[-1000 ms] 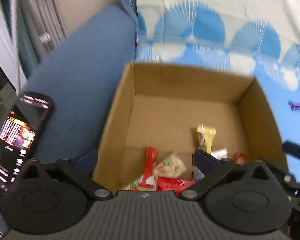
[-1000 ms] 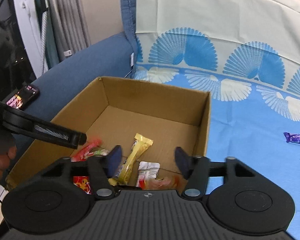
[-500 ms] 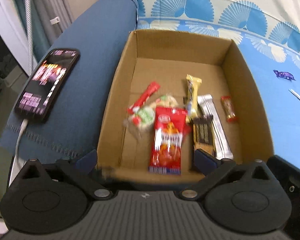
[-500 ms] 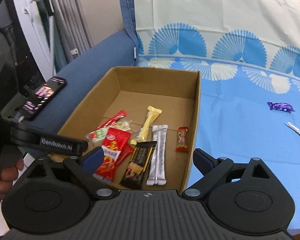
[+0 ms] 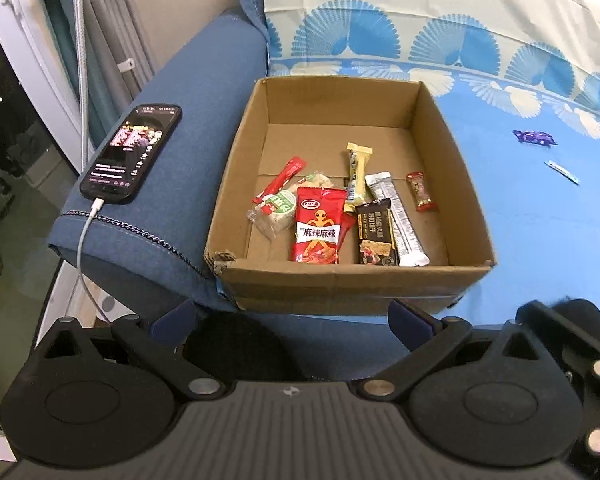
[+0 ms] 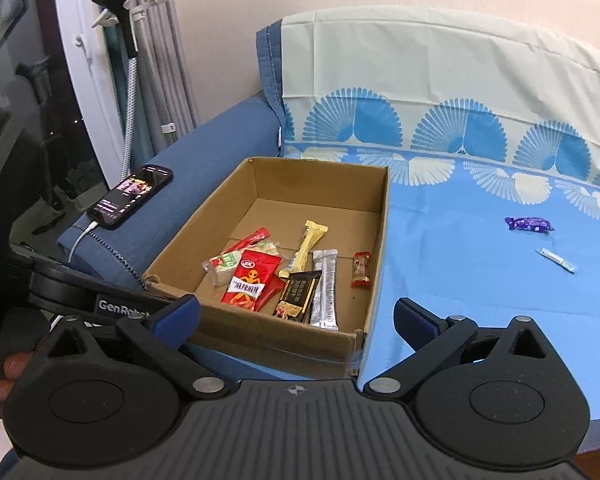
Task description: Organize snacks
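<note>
An open cardboard box (image 5: 340,280) sits on the blue sheet and holds several snacks. Among them are a red packet (image 5: 318,226), a black bar (image 5: 376,232), a silver stick (image 5: 396,216) and a yellow bar (image 5: 358,168). My left gripper (image 5: 292,320) hangs open just before the box's near wall, empty. My right gripper (image 6: 296,312) hovers over the box's (image 6: 268,344) near right corner. Its jaws are opening and nothing is between them. A purple candy (image 6: 528,224) and a small pale sachet (image 6: 556,260) lie on the sheet to the right.
A lit phone (image 5: 130,152) on a charging cable rests on the blue sofa armrest (image 5: 204,92), left of the box. Curtains and a white door frame stand further left. A person's hand (image 6: 0,380) holds the left gripper's handle.
Both grippers have drawn back and upward from over the box, so the whole box and its snacks now show. The right gripper's jaws have spread wider.
</note>
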Demonstrator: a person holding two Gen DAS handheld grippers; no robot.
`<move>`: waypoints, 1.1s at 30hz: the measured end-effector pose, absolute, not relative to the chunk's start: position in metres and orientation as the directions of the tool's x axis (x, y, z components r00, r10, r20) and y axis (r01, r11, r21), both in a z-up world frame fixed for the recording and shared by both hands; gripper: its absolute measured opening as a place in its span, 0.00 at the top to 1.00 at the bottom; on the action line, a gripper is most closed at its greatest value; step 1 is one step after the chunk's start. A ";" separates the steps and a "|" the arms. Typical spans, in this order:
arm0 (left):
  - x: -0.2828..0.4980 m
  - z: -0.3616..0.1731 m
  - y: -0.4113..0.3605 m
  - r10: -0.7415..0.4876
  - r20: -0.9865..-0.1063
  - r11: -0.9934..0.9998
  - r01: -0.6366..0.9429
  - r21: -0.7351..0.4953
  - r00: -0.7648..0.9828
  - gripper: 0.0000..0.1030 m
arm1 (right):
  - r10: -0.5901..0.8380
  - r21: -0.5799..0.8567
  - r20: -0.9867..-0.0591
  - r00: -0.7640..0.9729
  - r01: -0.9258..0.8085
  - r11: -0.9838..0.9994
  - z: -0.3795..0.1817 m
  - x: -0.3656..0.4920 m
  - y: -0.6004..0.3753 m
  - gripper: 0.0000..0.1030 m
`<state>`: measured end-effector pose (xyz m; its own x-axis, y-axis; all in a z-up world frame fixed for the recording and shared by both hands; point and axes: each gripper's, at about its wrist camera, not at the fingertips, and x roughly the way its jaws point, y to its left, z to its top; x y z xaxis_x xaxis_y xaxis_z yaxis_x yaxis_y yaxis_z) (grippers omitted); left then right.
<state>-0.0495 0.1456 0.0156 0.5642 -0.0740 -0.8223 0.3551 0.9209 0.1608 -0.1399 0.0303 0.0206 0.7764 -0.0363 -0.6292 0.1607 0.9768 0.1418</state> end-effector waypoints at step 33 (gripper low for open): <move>-0.082 0.032 0.143 -0.091 -0.801 0.914 0.370 0.170 0.592 0.00 | -0.054 0.159 -0.571 0.819 0.174 0.972 0.033 -0.176 0.031 0.01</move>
